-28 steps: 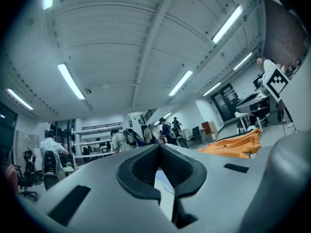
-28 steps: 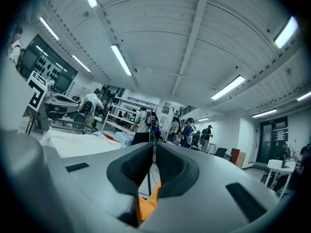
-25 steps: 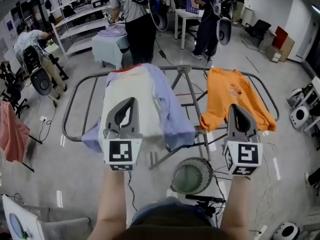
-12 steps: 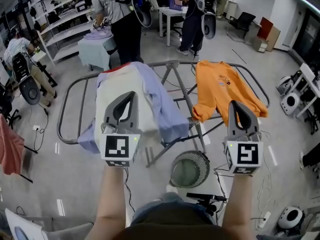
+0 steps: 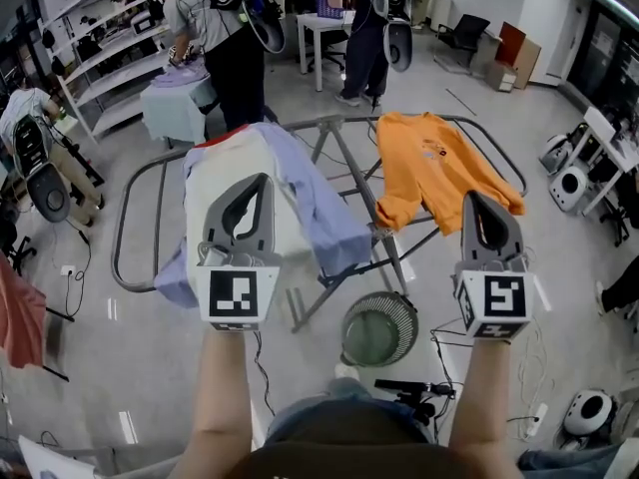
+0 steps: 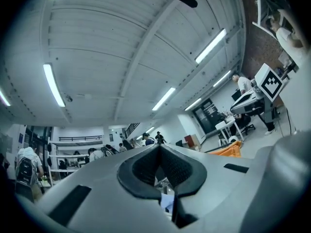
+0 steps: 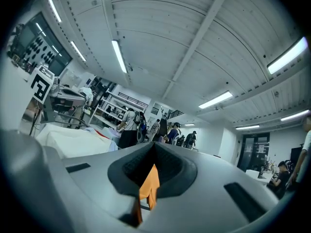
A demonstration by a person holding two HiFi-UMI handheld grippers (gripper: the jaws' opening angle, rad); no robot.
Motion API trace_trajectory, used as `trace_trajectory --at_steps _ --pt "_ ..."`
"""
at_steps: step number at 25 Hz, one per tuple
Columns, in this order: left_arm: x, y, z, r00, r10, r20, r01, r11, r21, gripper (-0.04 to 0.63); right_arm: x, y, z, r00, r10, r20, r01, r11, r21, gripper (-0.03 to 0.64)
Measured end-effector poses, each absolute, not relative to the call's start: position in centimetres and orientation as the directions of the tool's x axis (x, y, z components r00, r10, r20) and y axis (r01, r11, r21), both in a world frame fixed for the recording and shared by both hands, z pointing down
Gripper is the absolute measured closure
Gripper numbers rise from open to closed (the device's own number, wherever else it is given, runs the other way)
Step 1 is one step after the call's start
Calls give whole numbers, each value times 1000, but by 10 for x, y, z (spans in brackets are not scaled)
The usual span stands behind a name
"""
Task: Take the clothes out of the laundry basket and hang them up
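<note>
Rack (image 5: 339, 121) | orange shirt (image 5: 439, 163) beyond R fingers (image 5: 481, 223), not touching | both closed

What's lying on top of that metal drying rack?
A white garment and a lilac shirt drape the left half of the drying rack, an orange sweatshirt its right. A red edge peeks from under the white one; what it belongs to, and the rails beneath, are covered.
</note>
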State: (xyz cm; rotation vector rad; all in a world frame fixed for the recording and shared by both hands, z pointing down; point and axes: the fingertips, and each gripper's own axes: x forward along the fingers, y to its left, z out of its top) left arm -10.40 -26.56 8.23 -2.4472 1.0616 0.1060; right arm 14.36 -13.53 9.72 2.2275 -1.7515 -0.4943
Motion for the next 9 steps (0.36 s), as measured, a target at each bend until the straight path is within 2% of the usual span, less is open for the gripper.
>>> trace_trajectory --at_steps 9 --pt "-128 -262 72 662 -694 -283 -746 -573 -338 594 124 -123 91 228 -967 -114 -871 -255 421 618"
